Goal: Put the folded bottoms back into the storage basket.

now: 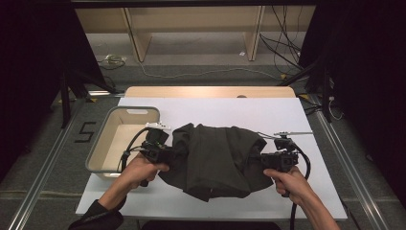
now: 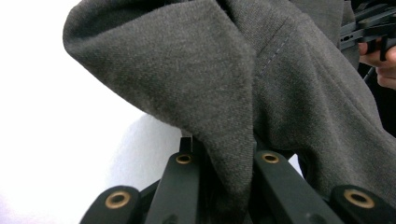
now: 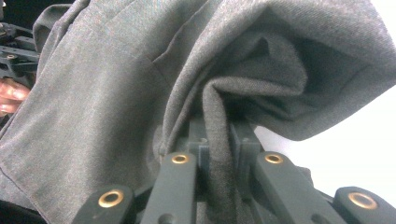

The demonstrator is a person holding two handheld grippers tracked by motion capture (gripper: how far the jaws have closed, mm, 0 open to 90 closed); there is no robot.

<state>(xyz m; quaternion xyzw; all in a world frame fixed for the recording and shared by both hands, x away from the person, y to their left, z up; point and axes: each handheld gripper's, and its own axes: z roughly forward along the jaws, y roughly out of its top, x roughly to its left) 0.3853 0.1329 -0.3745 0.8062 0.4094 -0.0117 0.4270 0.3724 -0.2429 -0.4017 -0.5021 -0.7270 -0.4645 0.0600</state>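
Desk (image 1: 230,108), white-topped and rectangular, carries everything here. Dark grey woven-fabric garment (image 1: 214,158) is bunched in a heap at its middle, held between both grippers, lower edge sagging toward the near side. Beige rectangular plastic basket (image 1: 98,152) sits at the desk's left edge, just beside the left hand.

Left gripper (image 2: 223,163) is clamped on a fold of the garment; cloth runs down between the black jaws. Right gripper (image 3: 219,154) is likewise clamped on a pinched ridge of fabric at the opposite side.

Risks, biggest first:
- Sagging middle probably drags on the desk if the lift is shallow, snagging or pulling folds out of shape.
- Each grip looks like a thin fold, not a thick bite. Pulling the hands apart too hard could slip cloth out of one side, and the whole thing would swing off the other.
- Left hand is close to the basket rim; a sideways move may knock or shift it.
- Trailing cables could catch loose fabric.
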